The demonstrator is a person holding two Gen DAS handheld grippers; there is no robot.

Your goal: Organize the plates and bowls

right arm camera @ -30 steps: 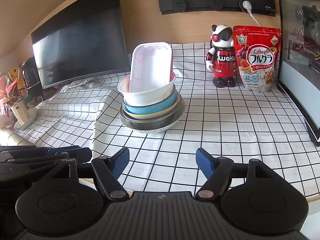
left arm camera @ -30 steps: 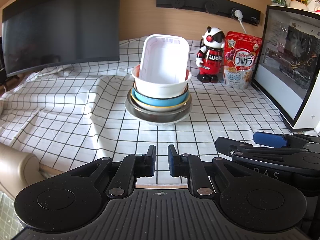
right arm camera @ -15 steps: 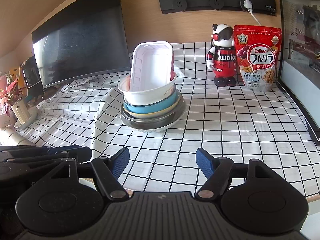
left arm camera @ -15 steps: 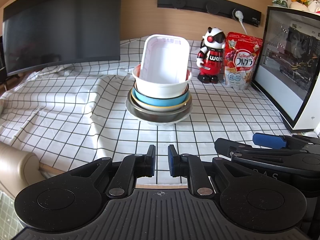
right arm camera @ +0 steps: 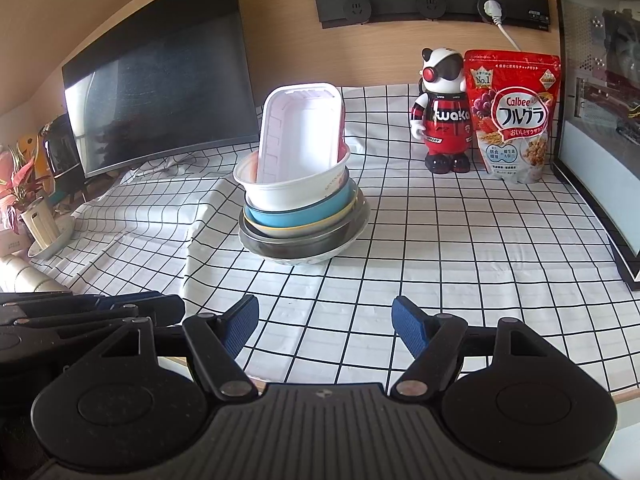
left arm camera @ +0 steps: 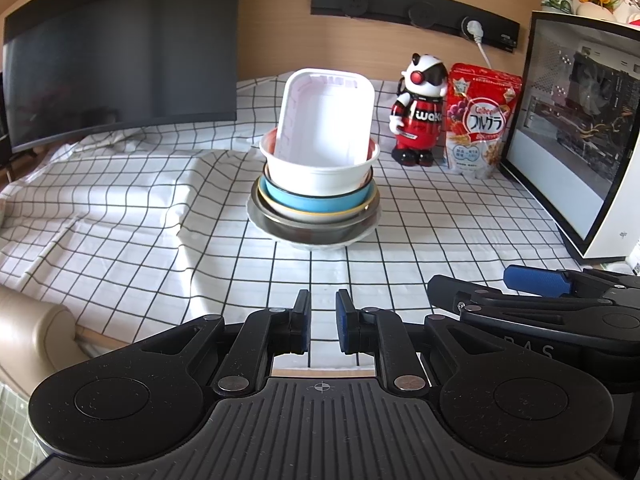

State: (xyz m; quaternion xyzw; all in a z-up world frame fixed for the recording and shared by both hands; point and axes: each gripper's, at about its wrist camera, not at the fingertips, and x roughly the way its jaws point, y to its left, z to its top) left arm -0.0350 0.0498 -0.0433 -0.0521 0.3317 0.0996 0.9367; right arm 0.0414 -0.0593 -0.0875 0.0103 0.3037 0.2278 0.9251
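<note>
Both grippers empty, stack ahead on the desk.

Your left gripper (left arm camera: 322,322) has its jaws nearly closed on nothing; your right gripper (right arm camera: 325,322) jaws are spread wide. The bowl stack (right arm camera: 302,216), white tray (right arm camera: 301,132) leaning upright inside, sits well beyond both.

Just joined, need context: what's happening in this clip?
Nothing is being held right now. Both hand-held grippers sit back at the near table edge: the left hand-held gripper has its fingers nearly together with only a narrow gap, and the right hand-held gripper is wide open. Ahead on the checked tablecloth stands a stack of bowls, with a white rectangular tray standing tilted in the top white bowl. Neither gripper touches the stack.
</note>
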